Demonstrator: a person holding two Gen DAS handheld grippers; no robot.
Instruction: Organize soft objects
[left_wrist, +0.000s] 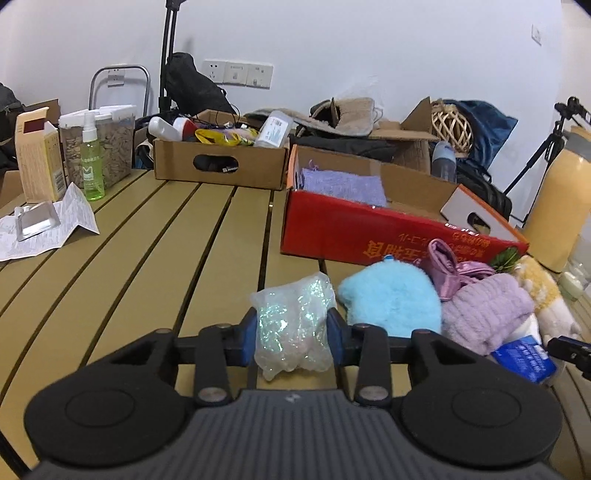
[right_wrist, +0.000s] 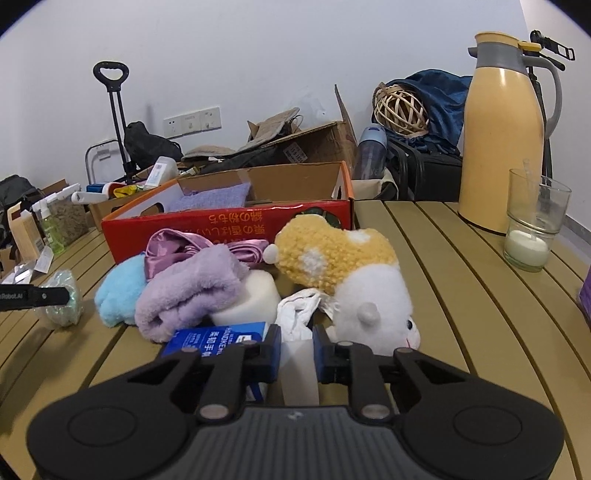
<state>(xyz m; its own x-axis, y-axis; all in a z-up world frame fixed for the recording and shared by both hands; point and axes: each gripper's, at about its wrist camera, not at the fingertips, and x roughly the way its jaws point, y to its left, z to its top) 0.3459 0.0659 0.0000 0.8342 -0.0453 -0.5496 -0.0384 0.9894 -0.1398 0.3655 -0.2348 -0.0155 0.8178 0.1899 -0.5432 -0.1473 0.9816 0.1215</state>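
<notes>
Clamping left gripper (left_wrist: 291, 334) on glitter bag (left_wrist: 293, 321) and right gripper (right_wrist: 297, 354) seemingly on white tissue (right_wrist: 298, 323) on table (left_wrist: 147, 240) before red box (left_wrist: 369, 229), risking slick bag squirting out, tissue tearing.

My right gripper (right_wrist: 296, 350) pinches a white crumpled tissue (right_wrist: 297, 317) between its blue pads, at the near edge of the pile on the slatted table (right_wrist: 461, 288). Just beside it lie a blue handkerchief pack (right_wrist: 218, 338), a lilac fleece cloth (right_wrist: 188, 291) and a yellow-and-white plush toy (right_wrist: 351, 280). Behind them stands the red box (right_wrist: 229, 225), and my left gripper (right_wrist: 70, 295) reaches the iridescent bag (right_wrist: 64, 301) at far left.
</notes>
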